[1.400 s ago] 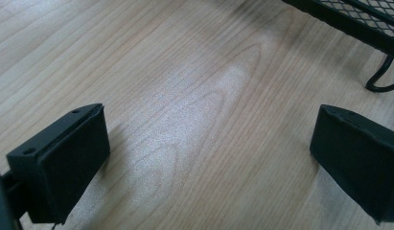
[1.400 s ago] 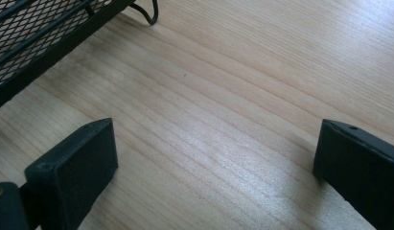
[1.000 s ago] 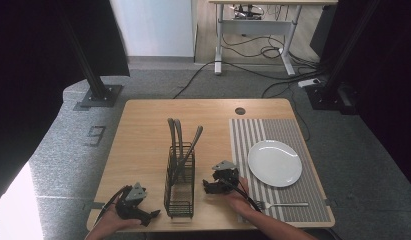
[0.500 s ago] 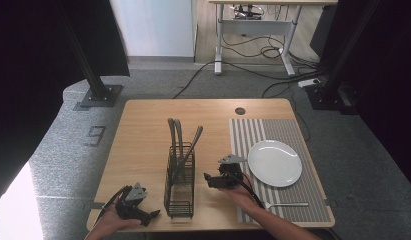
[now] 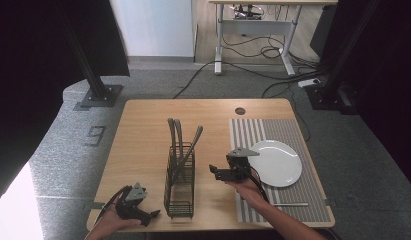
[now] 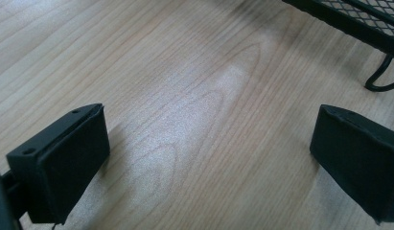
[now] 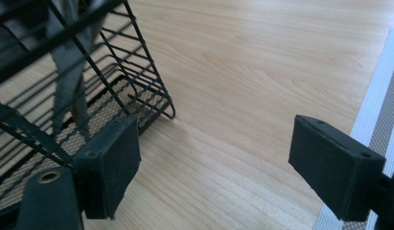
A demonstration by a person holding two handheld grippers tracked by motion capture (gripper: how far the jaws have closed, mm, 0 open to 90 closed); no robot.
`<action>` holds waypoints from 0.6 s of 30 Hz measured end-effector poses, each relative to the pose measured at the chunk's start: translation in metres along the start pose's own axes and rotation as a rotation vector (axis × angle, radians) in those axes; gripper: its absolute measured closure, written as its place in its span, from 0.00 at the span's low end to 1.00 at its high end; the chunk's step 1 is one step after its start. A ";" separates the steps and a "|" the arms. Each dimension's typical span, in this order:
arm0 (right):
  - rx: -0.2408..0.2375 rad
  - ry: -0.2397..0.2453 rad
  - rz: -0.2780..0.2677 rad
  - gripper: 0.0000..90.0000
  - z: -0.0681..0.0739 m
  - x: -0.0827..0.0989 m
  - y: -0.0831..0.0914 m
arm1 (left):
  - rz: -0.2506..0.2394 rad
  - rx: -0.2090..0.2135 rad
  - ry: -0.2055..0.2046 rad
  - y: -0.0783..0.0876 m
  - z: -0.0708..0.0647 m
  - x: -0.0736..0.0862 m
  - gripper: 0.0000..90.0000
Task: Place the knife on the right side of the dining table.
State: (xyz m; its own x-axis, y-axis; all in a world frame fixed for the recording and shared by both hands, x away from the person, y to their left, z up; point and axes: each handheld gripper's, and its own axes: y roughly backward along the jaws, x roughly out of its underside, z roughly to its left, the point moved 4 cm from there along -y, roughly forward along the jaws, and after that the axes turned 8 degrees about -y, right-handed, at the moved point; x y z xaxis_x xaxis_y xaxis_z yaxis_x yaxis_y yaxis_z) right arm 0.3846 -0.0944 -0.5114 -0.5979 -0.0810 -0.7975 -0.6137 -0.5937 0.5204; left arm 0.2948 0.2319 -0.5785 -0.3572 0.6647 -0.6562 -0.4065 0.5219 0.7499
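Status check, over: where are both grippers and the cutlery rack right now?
Left hand-held gripper open, empty, low beside wire rack. Right hand-held gripper open, empty, jaws just closing slightly, between rack and plate. Nothing in the way.

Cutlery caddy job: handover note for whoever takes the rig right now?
Left gripper: open, empty, low over the table's near left corner.
Right gripper: open, empty, jaws just been closing slightly, raised between the wire caddy and the plate.
Caddy holds three utensils, handles up.
One utensil lies on the striped mat, in front of the plate.
Left, judging by the layout: probably move more cutlery between caddy and mat.
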 end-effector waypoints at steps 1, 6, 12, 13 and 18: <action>-0.006 0.004 -0.005 0.21 0.001 -0.003 0.002 | 0.000 0.000 0.000 0.000 0.000 0.000 0.00; -0.024 0.004 -0.023 0.22 0.002 -0.011 0.004 | 0.000 0.000 0.000 0.000 0.000 0.000 0.00; -0.066 -0.010 -0.043 0.25 0.002 -0.027 0.005 | 0.000 0.000 0.000 0.000 0.000 0.000 0.00; -0.092 -0.026 -0.043 0.26 0.002 -0.032 0.003 | 0.000 -0.001 0.001 0.000 0.000 0.000 0.00; -0.123 -0.025 -0.060 0.28 0.003 -0.045 -0.001 | 0.000 -0.001 0.002 0.000 0.000 0.000 0.00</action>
State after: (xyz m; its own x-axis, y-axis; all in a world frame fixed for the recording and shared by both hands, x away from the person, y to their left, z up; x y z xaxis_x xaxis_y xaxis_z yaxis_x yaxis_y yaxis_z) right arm 0.4103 -0.0876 -0.4751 -0.5751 -0.0234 -0.8177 -0.5819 -0.6909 0.4290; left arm 0.2946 0.2319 -0.5785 -0.3585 0.6638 -0.6564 -0.4076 0.5212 0.7498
